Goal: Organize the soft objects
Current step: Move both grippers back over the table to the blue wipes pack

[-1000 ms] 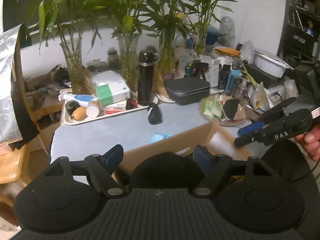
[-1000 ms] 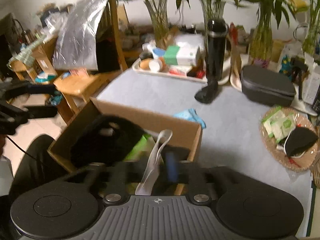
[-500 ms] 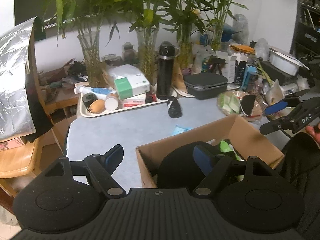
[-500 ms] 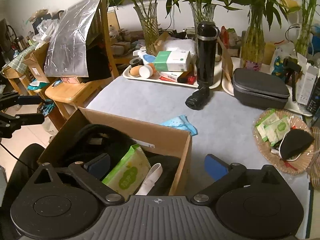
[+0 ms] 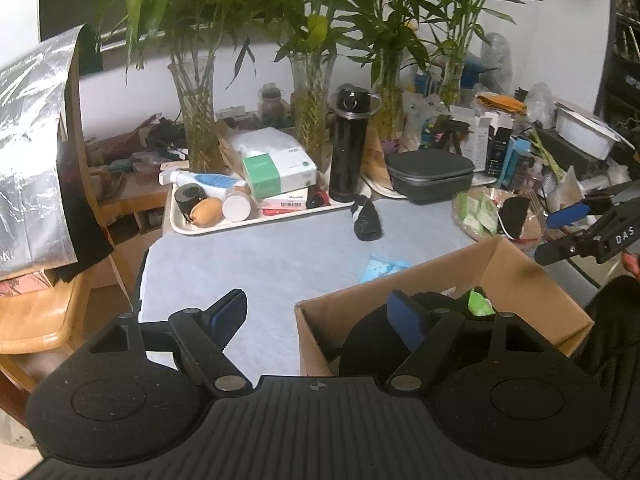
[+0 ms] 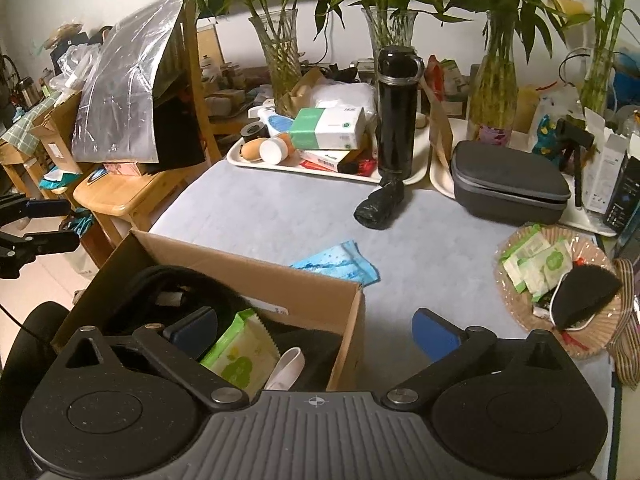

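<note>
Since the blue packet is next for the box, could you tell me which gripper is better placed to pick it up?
Probably the right gripper. It is open and empty, and the blue packet lies just ahead of it, past the cardboard box. The left gripper, also open, sits farther to that box's other side.

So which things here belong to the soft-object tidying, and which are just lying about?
Job:
brown cardboard box
green wet-wipe pack
light blue soft packet
black rolled bundle

Lying about:
tall black flask
grey zip case
white tray
</note>
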The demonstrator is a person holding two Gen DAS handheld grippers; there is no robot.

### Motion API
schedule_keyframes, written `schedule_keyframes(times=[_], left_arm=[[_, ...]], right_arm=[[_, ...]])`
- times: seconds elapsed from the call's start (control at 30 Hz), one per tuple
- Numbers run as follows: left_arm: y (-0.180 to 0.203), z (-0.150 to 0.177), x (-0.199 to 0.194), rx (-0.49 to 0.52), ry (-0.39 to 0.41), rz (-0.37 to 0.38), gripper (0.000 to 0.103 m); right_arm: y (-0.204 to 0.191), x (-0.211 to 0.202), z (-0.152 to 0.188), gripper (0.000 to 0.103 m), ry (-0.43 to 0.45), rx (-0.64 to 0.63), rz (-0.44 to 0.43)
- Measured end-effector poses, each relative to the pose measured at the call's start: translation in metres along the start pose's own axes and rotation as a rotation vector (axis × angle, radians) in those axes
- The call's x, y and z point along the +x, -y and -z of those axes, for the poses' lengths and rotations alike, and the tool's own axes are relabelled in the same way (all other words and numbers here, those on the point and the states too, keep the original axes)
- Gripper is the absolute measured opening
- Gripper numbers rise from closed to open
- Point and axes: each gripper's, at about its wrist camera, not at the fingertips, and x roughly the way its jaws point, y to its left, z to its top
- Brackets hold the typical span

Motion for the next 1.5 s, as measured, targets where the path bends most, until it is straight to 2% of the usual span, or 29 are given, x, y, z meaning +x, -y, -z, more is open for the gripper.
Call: schedule_keyframes(times=[0.37, 0.83, 1.27, 1.5], left_arm=[[-0.012, -0.009, 0.017, -0.005, -0.013, 0.026, 0.077], [-0.040, -0.023, 0.050, -0.027, -0.029, -0.005, 0.077], [-0.062, -0.033, 0.082, -0.068, -0.033, 0.084, 0.077], [-0.066, -0.039, 0.104, -0.042, -0.051, 0.137, 0.077]], right_arm=[[0.018, 0.016, -0.010, 0.103, 0.012, 0.026, 0.022], [0.052, 0.048, -0.026, 0.103, 0.026, 0.092, 0.046], [0.077, 0.093, -0.036, 0.103, 0.022, 0.144, 0.050], [0.085, 0.119, -0.041, 0.103, 0.017, 0.145, 0.051]])
